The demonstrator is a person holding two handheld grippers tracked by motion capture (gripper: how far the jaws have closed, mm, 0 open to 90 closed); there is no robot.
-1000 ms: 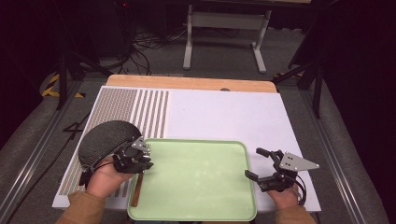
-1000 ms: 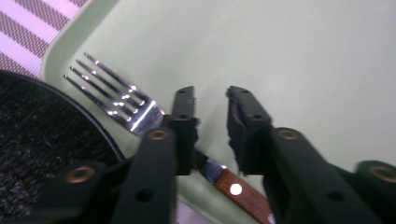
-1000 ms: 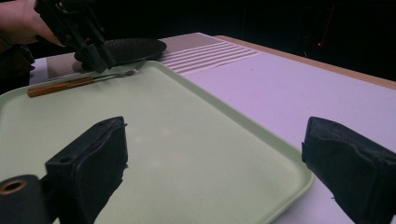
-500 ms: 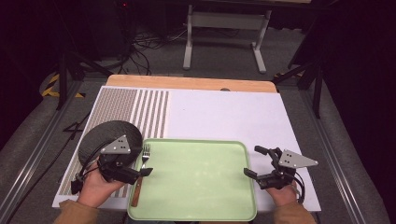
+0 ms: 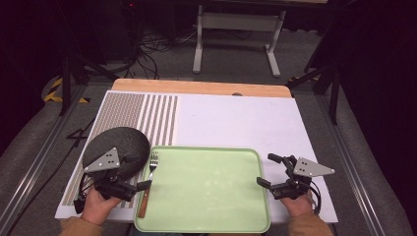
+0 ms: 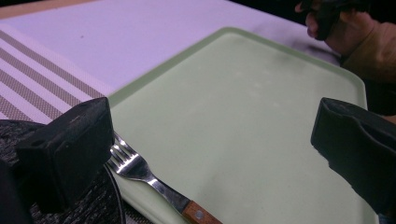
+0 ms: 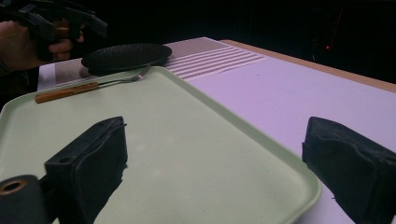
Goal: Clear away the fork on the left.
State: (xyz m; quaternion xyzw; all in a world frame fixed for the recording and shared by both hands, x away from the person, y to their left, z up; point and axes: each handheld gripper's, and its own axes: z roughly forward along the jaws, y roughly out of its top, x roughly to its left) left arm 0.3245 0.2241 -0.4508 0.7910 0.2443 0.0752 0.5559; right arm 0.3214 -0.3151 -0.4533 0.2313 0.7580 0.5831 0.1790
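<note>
Surveying the high view first: the fork (image 5: 149, 183) lies in the lower left of the frame along the left rim of the green tray (image 5: 206, 189), tines toward the top of the frame, wooden handle toward the bottom edge, long axis near vertical in the picture. The black plate (image 5: 118, 147) sits just left of the tines. The left gripper (image 5: 142, 186) stands just beside the fork's handle; its jaws have just been opening and now stand wide, with nothing pressed between them. The right gripper (image 5: 265, 170), at the lower right by the tray's right rim, is spread open and holds nothing.

Left gripper view: the fork (image 6: 140, 170) runs from the lower left toward the bottom centre, tines next to the left jaw, the metal neck resting over the tray's rim (image 6: 159, 74). Both jaws stand apart, clear of it.

Right gripper view: the fork (image 7: 88, 85) lies at the upper left on the tray's far rim, tines pointing right toward the plate (image 7: 126, 55).

Judgement: light, rigid, its polished neck likely slippery; the wooden handle offers the surest hold, taken across its width.
</note>
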